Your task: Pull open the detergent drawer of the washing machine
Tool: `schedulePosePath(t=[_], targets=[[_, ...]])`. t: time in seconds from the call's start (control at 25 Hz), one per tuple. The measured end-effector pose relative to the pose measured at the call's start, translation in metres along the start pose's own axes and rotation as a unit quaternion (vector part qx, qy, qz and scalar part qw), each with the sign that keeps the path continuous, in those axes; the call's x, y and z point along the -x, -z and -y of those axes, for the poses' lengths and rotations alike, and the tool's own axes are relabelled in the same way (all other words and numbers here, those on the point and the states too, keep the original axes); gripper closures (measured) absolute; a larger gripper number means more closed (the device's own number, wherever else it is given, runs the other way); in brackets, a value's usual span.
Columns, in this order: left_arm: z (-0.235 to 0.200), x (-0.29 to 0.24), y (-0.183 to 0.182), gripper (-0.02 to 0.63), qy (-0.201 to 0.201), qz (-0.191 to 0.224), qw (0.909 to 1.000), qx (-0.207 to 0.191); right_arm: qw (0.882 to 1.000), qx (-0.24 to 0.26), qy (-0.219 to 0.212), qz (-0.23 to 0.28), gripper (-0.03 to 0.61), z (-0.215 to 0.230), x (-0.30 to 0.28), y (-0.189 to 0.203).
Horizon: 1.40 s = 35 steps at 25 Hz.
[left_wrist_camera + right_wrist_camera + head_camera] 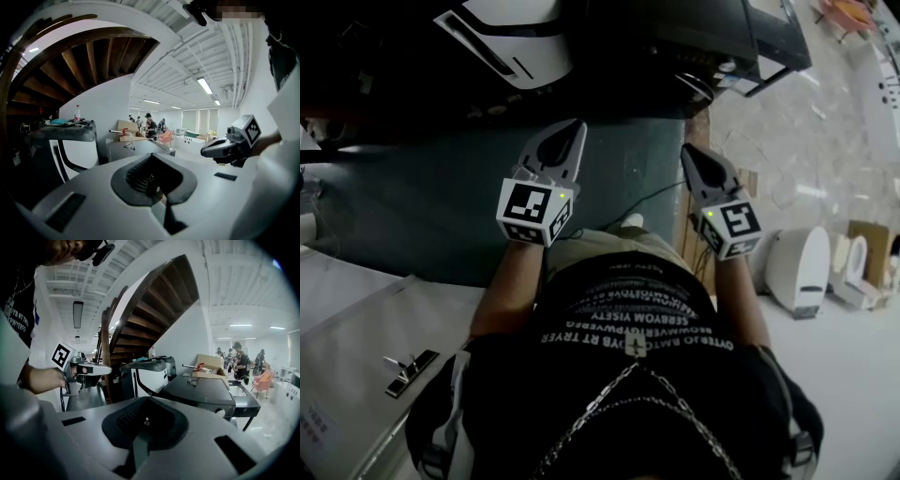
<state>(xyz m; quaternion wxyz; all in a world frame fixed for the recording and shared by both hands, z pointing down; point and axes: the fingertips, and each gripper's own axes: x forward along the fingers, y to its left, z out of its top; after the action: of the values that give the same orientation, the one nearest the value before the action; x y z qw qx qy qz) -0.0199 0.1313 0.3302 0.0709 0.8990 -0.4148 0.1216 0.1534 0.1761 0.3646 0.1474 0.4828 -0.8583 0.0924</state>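
Nothing done yet: our left tongs [570,131] and right tongs [690,156] are both pressed together and empty, well short of the dark washing machine [201,392]. We can't pick out its detergent drawer; reaching, gripping and pulling are all ahead.

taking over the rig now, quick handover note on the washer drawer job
Left gripper: shut, empty, held in the air in front of the body.
Right gripper: shut, empty, beside it.
Things: a dark machine with a knob and a white machine stand ahead, untouched; no drawer can be made out.
Done: nothing.
Left: reach the washer, find the drawer, grip its front, pull.
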Motion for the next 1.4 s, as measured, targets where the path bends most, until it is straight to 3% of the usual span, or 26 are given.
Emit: schedulePosePath(t=[0.68,1.4], targets=[[-0.013,-0.017,0.021,0.609,-0.013,-0.04,0.999,0.015,0.999,-0.034,-0.009,-0.026,0.575,0.02,-0.025,0.019],[-0.087,-0.072,0.001,0.609,0.012,-0.035,0.9993,0.01,0.999,-0.036,0.026,-0.025,0.577,0.049,-0.101,-0.023]])
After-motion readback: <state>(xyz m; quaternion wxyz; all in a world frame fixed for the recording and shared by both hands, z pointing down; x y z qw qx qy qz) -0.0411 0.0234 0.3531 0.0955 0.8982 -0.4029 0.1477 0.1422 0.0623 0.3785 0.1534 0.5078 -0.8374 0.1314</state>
